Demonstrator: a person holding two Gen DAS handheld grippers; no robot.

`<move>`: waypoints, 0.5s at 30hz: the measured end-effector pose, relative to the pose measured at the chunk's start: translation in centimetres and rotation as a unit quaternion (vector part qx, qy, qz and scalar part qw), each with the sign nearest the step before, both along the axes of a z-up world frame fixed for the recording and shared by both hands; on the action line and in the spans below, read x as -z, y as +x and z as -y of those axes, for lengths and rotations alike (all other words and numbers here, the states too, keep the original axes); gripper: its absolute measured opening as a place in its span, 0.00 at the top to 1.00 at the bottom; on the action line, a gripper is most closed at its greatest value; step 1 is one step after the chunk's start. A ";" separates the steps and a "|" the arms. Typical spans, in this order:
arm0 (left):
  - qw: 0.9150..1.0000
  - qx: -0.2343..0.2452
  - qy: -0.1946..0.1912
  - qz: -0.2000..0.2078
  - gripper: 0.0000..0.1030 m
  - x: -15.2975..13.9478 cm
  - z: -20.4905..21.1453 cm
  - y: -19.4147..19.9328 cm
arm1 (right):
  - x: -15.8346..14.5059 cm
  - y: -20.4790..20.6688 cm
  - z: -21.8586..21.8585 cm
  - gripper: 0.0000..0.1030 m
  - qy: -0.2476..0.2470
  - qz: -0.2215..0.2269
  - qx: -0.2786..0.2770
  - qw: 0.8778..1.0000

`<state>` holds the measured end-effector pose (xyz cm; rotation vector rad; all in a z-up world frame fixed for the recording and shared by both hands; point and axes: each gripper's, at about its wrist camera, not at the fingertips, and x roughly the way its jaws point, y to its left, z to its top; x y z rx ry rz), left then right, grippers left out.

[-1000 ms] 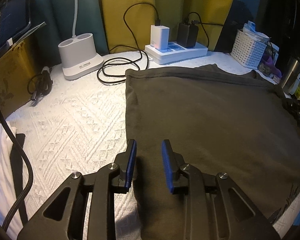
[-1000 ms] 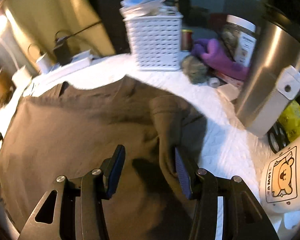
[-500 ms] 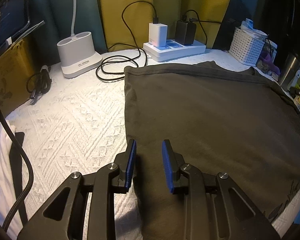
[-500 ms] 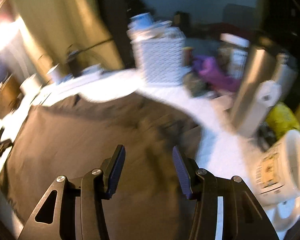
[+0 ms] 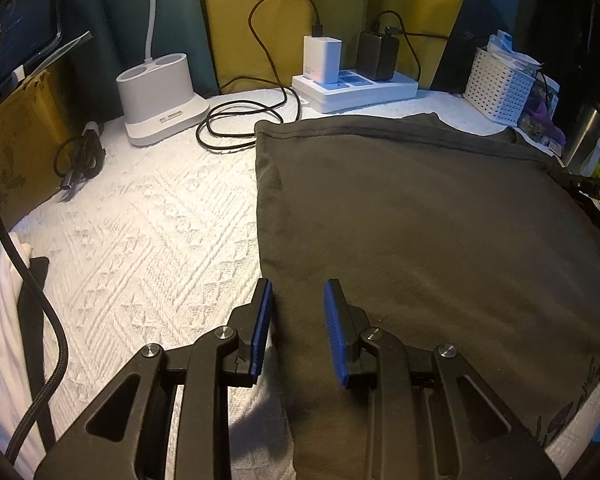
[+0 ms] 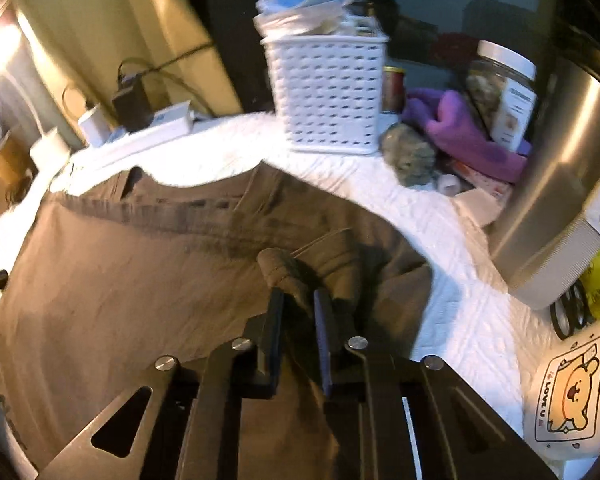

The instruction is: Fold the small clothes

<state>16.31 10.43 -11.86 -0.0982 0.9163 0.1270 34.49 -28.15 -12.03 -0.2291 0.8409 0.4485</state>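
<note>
On white textured desk cover [image 5: 148, 216]: at left, lamp base [image 5: 160, 100] and coiled black cable [image 5: 240, 120]; at centre, dark olive garment [image 5: 420, 220] spread flat. Left claw [image 5: 296, 320] part open over garment's left edge, pads not pressing cloth. Right claw [image 6: 298, 312] closing on bunched sleeve fold [image 6: 284, 268], cloth between pads. Farther right, white basket [image 6: 328, 100], steel flask [image 6: 560, 184].
</note>
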 end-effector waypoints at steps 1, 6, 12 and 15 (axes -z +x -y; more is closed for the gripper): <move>1.000 0.001 0.000 0.000 0.74 0.0 0.0 0.0 | 0.2 -0.2 -0.5 0.86 -0.012 0.004 -0.005 1.000; 1.000 0.003 0.002 -0.004 0.74 0.2 0.0 0.2 | 0.4 0.6 -0.4 0.86 -0.035 0.010 0.009 0.999; 1.000 0.004 0.004 -0.004 0.74 0.2 0.1 0.3 | 0.5 1.2 -0.8 0.86 -0.065 0.022 -0.001 0.998; 1.000 0.004 0.005 -0.005 0.74 0.2 0.2 0.4 | 0.6 1.2 -0.8 0.87 -0.069 0.031 0.001 0.997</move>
